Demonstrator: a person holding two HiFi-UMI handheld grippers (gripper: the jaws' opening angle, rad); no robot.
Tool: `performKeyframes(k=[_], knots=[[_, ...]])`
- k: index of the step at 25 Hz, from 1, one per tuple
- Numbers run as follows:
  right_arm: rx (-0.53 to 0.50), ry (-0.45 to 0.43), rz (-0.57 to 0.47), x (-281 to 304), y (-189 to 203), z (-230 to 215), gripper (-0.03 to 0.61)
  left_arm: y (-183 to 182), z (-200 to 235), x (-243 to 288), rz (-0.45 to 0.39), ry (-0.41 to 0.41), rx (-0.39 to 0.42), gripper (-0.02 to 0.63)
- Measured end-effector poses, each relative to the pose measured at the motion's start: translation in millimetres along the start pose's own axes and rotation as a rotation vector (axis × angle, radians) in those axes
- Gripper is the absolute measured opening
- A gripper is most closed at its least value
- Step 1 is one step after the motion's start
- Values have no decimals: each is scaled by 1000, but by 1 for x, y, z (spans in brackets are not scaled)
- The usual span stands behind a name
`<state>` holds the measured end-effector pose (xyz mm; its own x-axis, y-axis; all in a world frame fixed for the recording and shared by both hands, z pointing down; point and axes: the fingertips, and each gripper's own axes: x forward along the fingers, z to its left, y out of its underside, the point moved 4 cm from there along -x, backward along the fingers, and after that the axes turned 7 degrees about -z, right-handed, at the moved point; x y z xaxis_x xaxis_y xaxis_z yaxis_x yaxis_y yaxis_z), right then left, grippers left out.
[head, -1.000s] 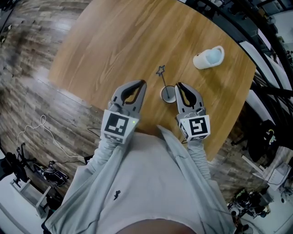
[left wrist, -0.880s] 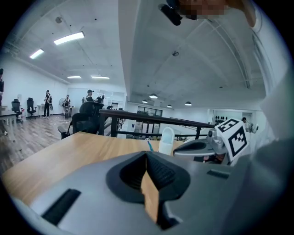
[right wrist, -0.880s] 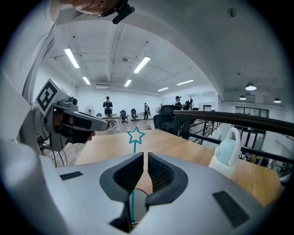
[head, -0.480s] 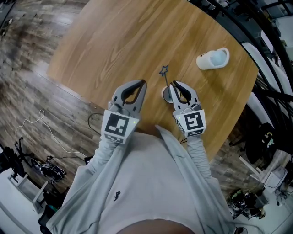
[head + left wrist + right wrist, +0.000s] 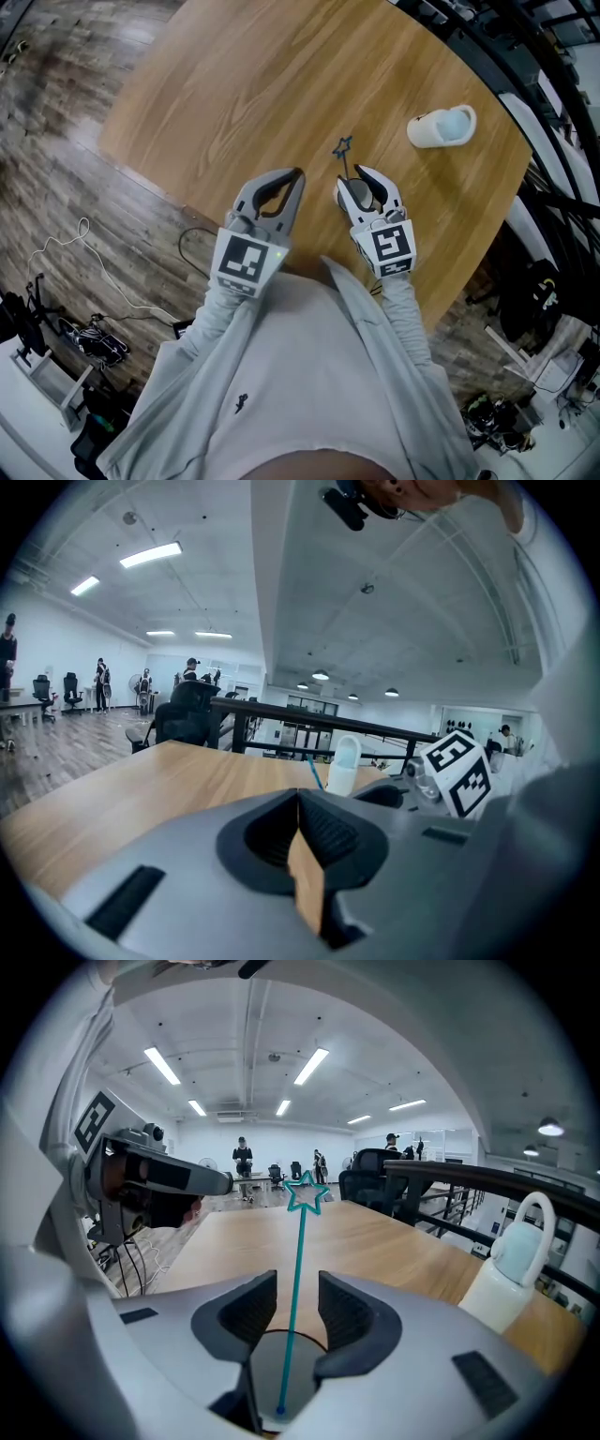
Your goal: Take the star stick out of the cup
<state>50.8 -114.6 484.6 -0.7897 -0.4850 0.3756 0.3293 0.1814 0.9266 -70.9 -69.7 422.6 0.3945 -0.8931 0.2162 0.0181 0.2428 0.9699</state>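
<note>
The left hand-held gripper (image 5: 296, 176) hangs over the table's (image 5: 253, 84) near edge with its jaws pressed together and nothing between them. Its own view (image 5: 300, 829) confirms this, with only a sliver of tabletop showing past the pads. Just right of it, the right hand-held gripper (image 5: 359, 183) straddles the cup (image 5: 355, 195), whose rim is mostly covered by the jaws from above. In its own view (image 5: 296, 1288) the jaws are opening. The star stick (image 5: 298, 1269) stands between the ribbed pads, and I cannot see either pad touching it. Its foot rests in the cup (image 5: 267, 1372), which is cut off by the gripper body.

From above only the star (image 5: 343, 147) and a short piece of stem show beyond the jaw tips. Well beyond and to the right of that gripper stands a white jug (image 5: 441, 127). Its handle is clear only in the right gripper view (image 5: 516, 1258).

The table is round, of pale wood grain, over a dark plank floor (image 5: 56, 141) with a loose cable (image 5: 70, 246). The gripper views alone show the room: strip lights (image 5: 161, 1065), a black railing (image 5: 309, 722), office chairs and distant people too small to make out.
</note>
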Motion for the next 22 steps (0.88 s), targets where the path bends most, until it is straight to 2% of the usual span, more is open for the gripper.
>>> performKeyframes(k=[22], knots=[[-51, -24, 90, 12, 12, -1, 141, 6, 1, -5, 9, 3, -13, 20]])
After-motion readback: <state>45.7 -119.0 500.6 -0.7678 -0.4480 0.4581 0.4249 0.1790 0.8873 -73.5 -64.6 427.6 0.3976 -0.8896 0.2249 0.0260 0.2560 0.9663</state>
